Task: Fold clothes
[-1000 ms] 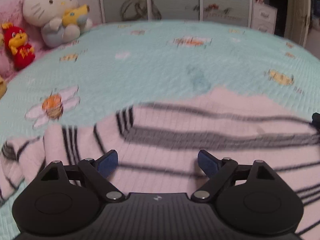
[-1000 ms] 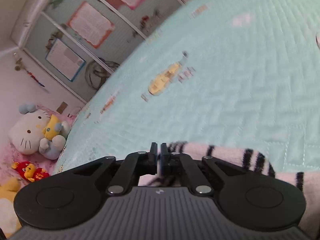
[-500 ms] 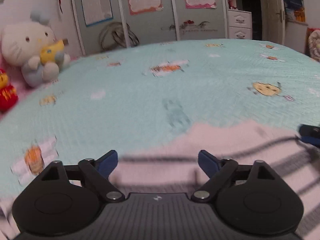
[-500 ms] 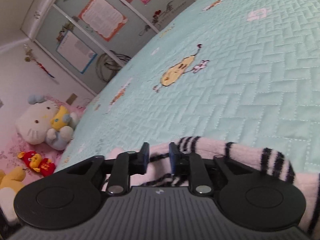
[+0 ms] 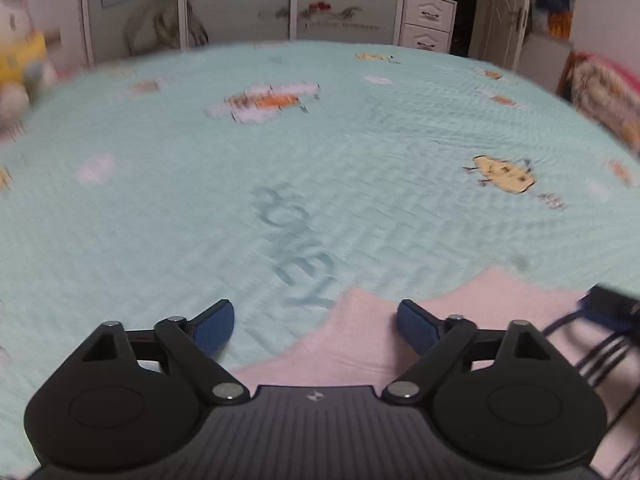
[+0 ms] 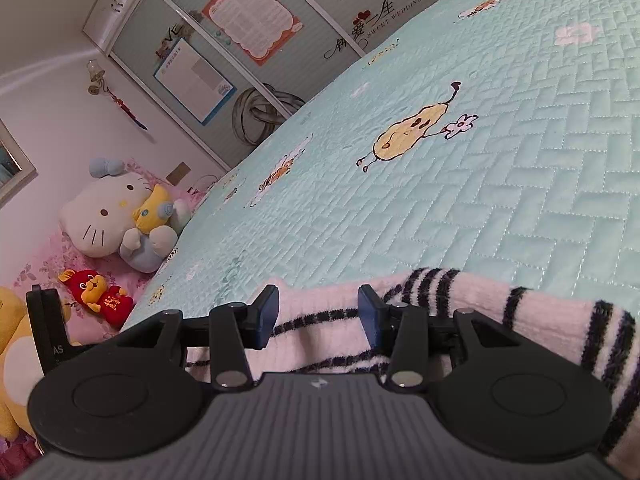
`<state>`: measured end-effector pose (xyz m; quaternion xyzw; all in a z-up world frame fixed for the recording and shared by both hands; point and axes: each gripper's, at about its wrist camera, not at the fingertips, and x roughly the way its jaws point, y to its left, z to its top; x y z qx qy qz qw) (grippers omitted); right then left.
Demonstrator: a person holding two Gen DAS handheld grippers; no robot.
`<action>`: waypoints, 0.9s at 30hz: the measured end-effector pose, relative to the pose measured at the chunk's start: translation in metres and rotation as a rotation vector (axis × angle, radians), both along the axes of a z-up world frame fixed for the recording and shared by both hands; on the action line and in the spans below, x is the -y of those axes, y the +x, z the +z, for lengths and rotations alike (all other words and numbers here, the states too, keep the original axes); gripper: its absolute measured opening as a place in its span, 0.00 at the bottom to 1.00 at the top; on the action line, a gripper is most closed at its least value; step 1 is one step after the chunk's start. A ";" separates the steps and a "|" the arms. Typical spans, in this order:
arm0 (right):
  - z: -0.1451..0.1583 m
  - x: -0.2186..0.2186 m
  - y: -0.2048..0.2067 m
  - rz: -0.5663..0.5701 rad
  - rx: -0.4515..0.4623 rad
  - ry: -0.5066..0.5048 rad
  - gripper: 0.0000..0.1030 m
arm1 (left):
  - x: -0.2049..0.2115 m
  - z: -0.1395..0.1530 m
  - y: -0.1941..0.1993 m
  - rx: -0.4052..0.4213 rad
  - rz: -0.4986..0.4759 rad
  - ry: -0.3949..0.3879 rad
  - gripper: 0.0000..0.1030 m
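Sweater (image 6: 332,332), pink with black stripes, lay on the bed (image 6: 500,208) right under my right gripper (image 6: 318,312). Its fingers (image 6: 266,312) had just been opening and stood apart, the knit lying between them with neither pad pressing on it. A striped sleeve ran off to the right of those fingers. Beyond them the turquoise quilt showed a printed pear figure (image 6: 412,132), and far off to the left sat a white cat plush (image 6: 120,220) and a small red plush (image 6: 98,296).

My left gripper (image 5: 316,326) hung over the sweater's far edge (image 5: 360,340). Its fingers (image 5: 212,326) had just narrowed a little yet were wide apart, holding nothing: the left one over bare quilt, the right one over pink cloth. The right gripper's tip (image 5: 608,312) showed blurred at the right of them.
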<state>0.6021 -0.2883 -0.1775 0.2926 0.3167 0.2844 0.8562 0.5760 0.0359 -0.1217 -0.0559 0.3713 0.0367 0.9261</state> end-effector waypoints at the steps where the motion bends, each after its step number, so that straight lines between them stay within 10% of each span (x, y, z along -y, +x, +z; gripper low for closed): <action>1: 0.000 0.000 0.000 0.000 0.001 -0.001 0.43 | 0.000 -0.001 0.000 0.001 -0.007 -0.022 0.54; 3: 0.000 0.001 0.000 0.000 0.000 -0.001 0.43 | 0.004 0.001 0.001 0.015 -0.040 -0.022 0.13; 11: 0.000 -0.001 0.000 -0.003 -0.002 -0.026 0.43 | 0.039 -0.007 0.015 0.061 0.014 0.236 0.10; 16: 0.000 0.000 0.000 -0.003 -0.001 -0.022 0.43 | 0.035 0.009 -0.007 0.139 0.177 0.251 0.57; 20: 0.000 -0.001 0.000 -0.004 0.001 -0.029 0.43 | 0.040 0.029 -0.056 0.233 0.179 0.219 0.64; 23: 0.001 -0.003 -0.001 -0.006 0.006 -0.038 0.43 | 0.051 0.000 -0.064 0.060 0.060 0.178 0.75; 27: 0.001 -0.003 -0.003 -0.015 0.022 -0.045 0.43 | 0.063 -0.001 -0.087 0.048 0.141 0.249 0.76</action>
